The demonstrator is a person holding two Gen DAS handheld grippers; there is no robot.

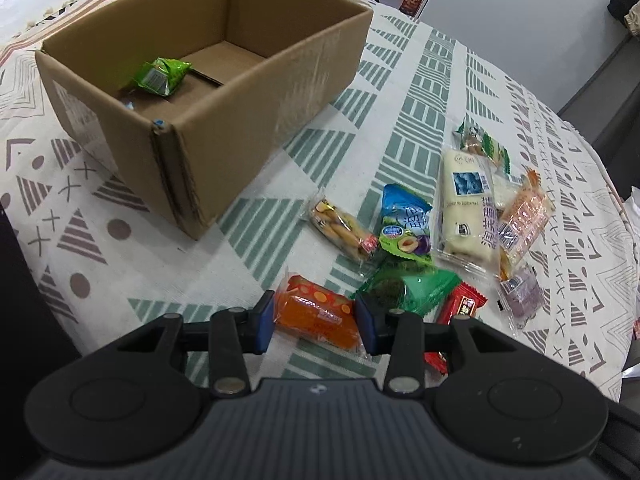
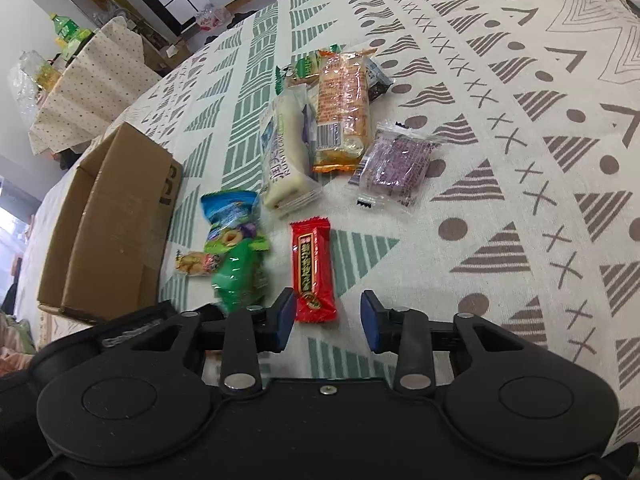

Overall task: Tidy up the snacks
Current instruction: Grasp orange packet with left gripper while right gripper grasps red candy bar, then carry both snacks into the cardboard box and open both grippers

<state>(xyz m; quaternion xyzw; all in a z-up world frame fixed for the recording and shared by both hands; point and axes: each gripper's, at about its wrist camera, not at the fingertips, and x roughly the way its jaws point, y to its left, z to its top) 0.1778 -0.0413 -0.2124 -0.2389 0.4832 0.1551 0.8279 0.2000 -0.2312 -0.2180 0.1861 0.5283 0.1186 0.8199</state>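
Left wrist view: one green packet [image 1: 162,76] is already seen inside the cardboard box [image 1: 224,92], while roughly nine snacks are left on the patterned surface [image 1: 400,80]. The left gripper [image 1: 316,326] is clamped on the orange packet [image 1: 316,316], judged next for the box. The right gripper [image 2: 328,322] is held with fingers apart, empty, just over the red bar [image 2: 313,270].
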